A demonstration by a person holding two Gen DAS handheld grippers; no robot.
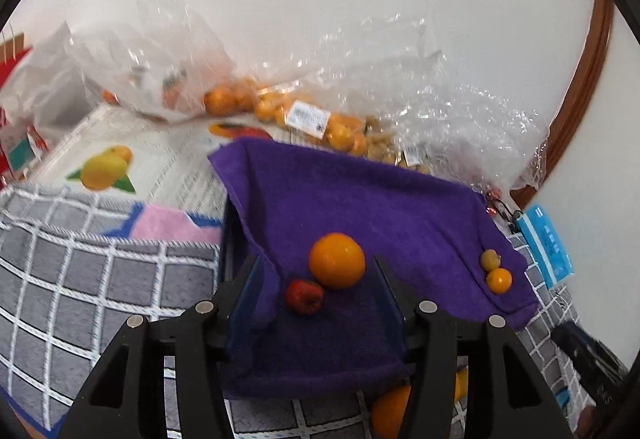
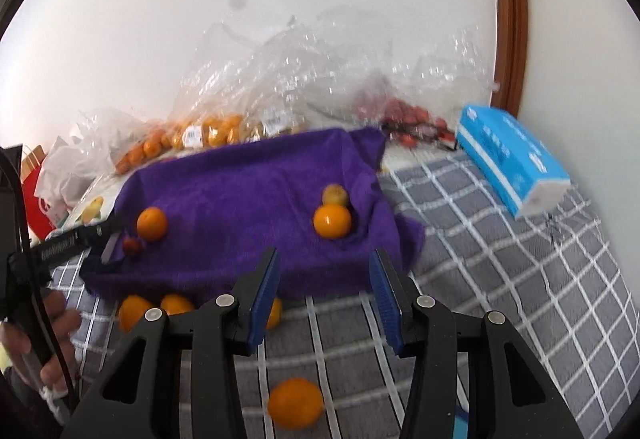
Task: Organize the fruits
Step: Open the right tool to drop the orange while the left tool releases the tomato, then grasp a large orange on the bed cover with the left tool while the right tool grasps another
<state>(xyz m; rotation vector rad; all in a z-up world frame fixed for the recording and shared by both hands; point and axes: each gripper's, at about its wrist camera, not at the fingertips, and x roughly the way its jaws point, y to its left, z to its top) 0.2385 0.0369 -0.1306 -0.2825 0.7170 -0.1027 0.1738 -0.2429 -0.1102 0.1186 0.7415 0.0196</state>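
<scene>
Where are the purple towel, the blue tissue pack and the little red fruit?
Purple towel (image 2: 240,179): right wrist view, bare middle.
Blue tissue pack (image 2: 508,155): right wrist view, top face.
Small red fruit (image 1: 304,296): left wrist view, its centre.

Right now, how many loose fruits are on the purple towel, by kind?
Oranges: 2
Red fruit: 1
Yellowish fruit: 1
Total on the towel: 4
</scene>
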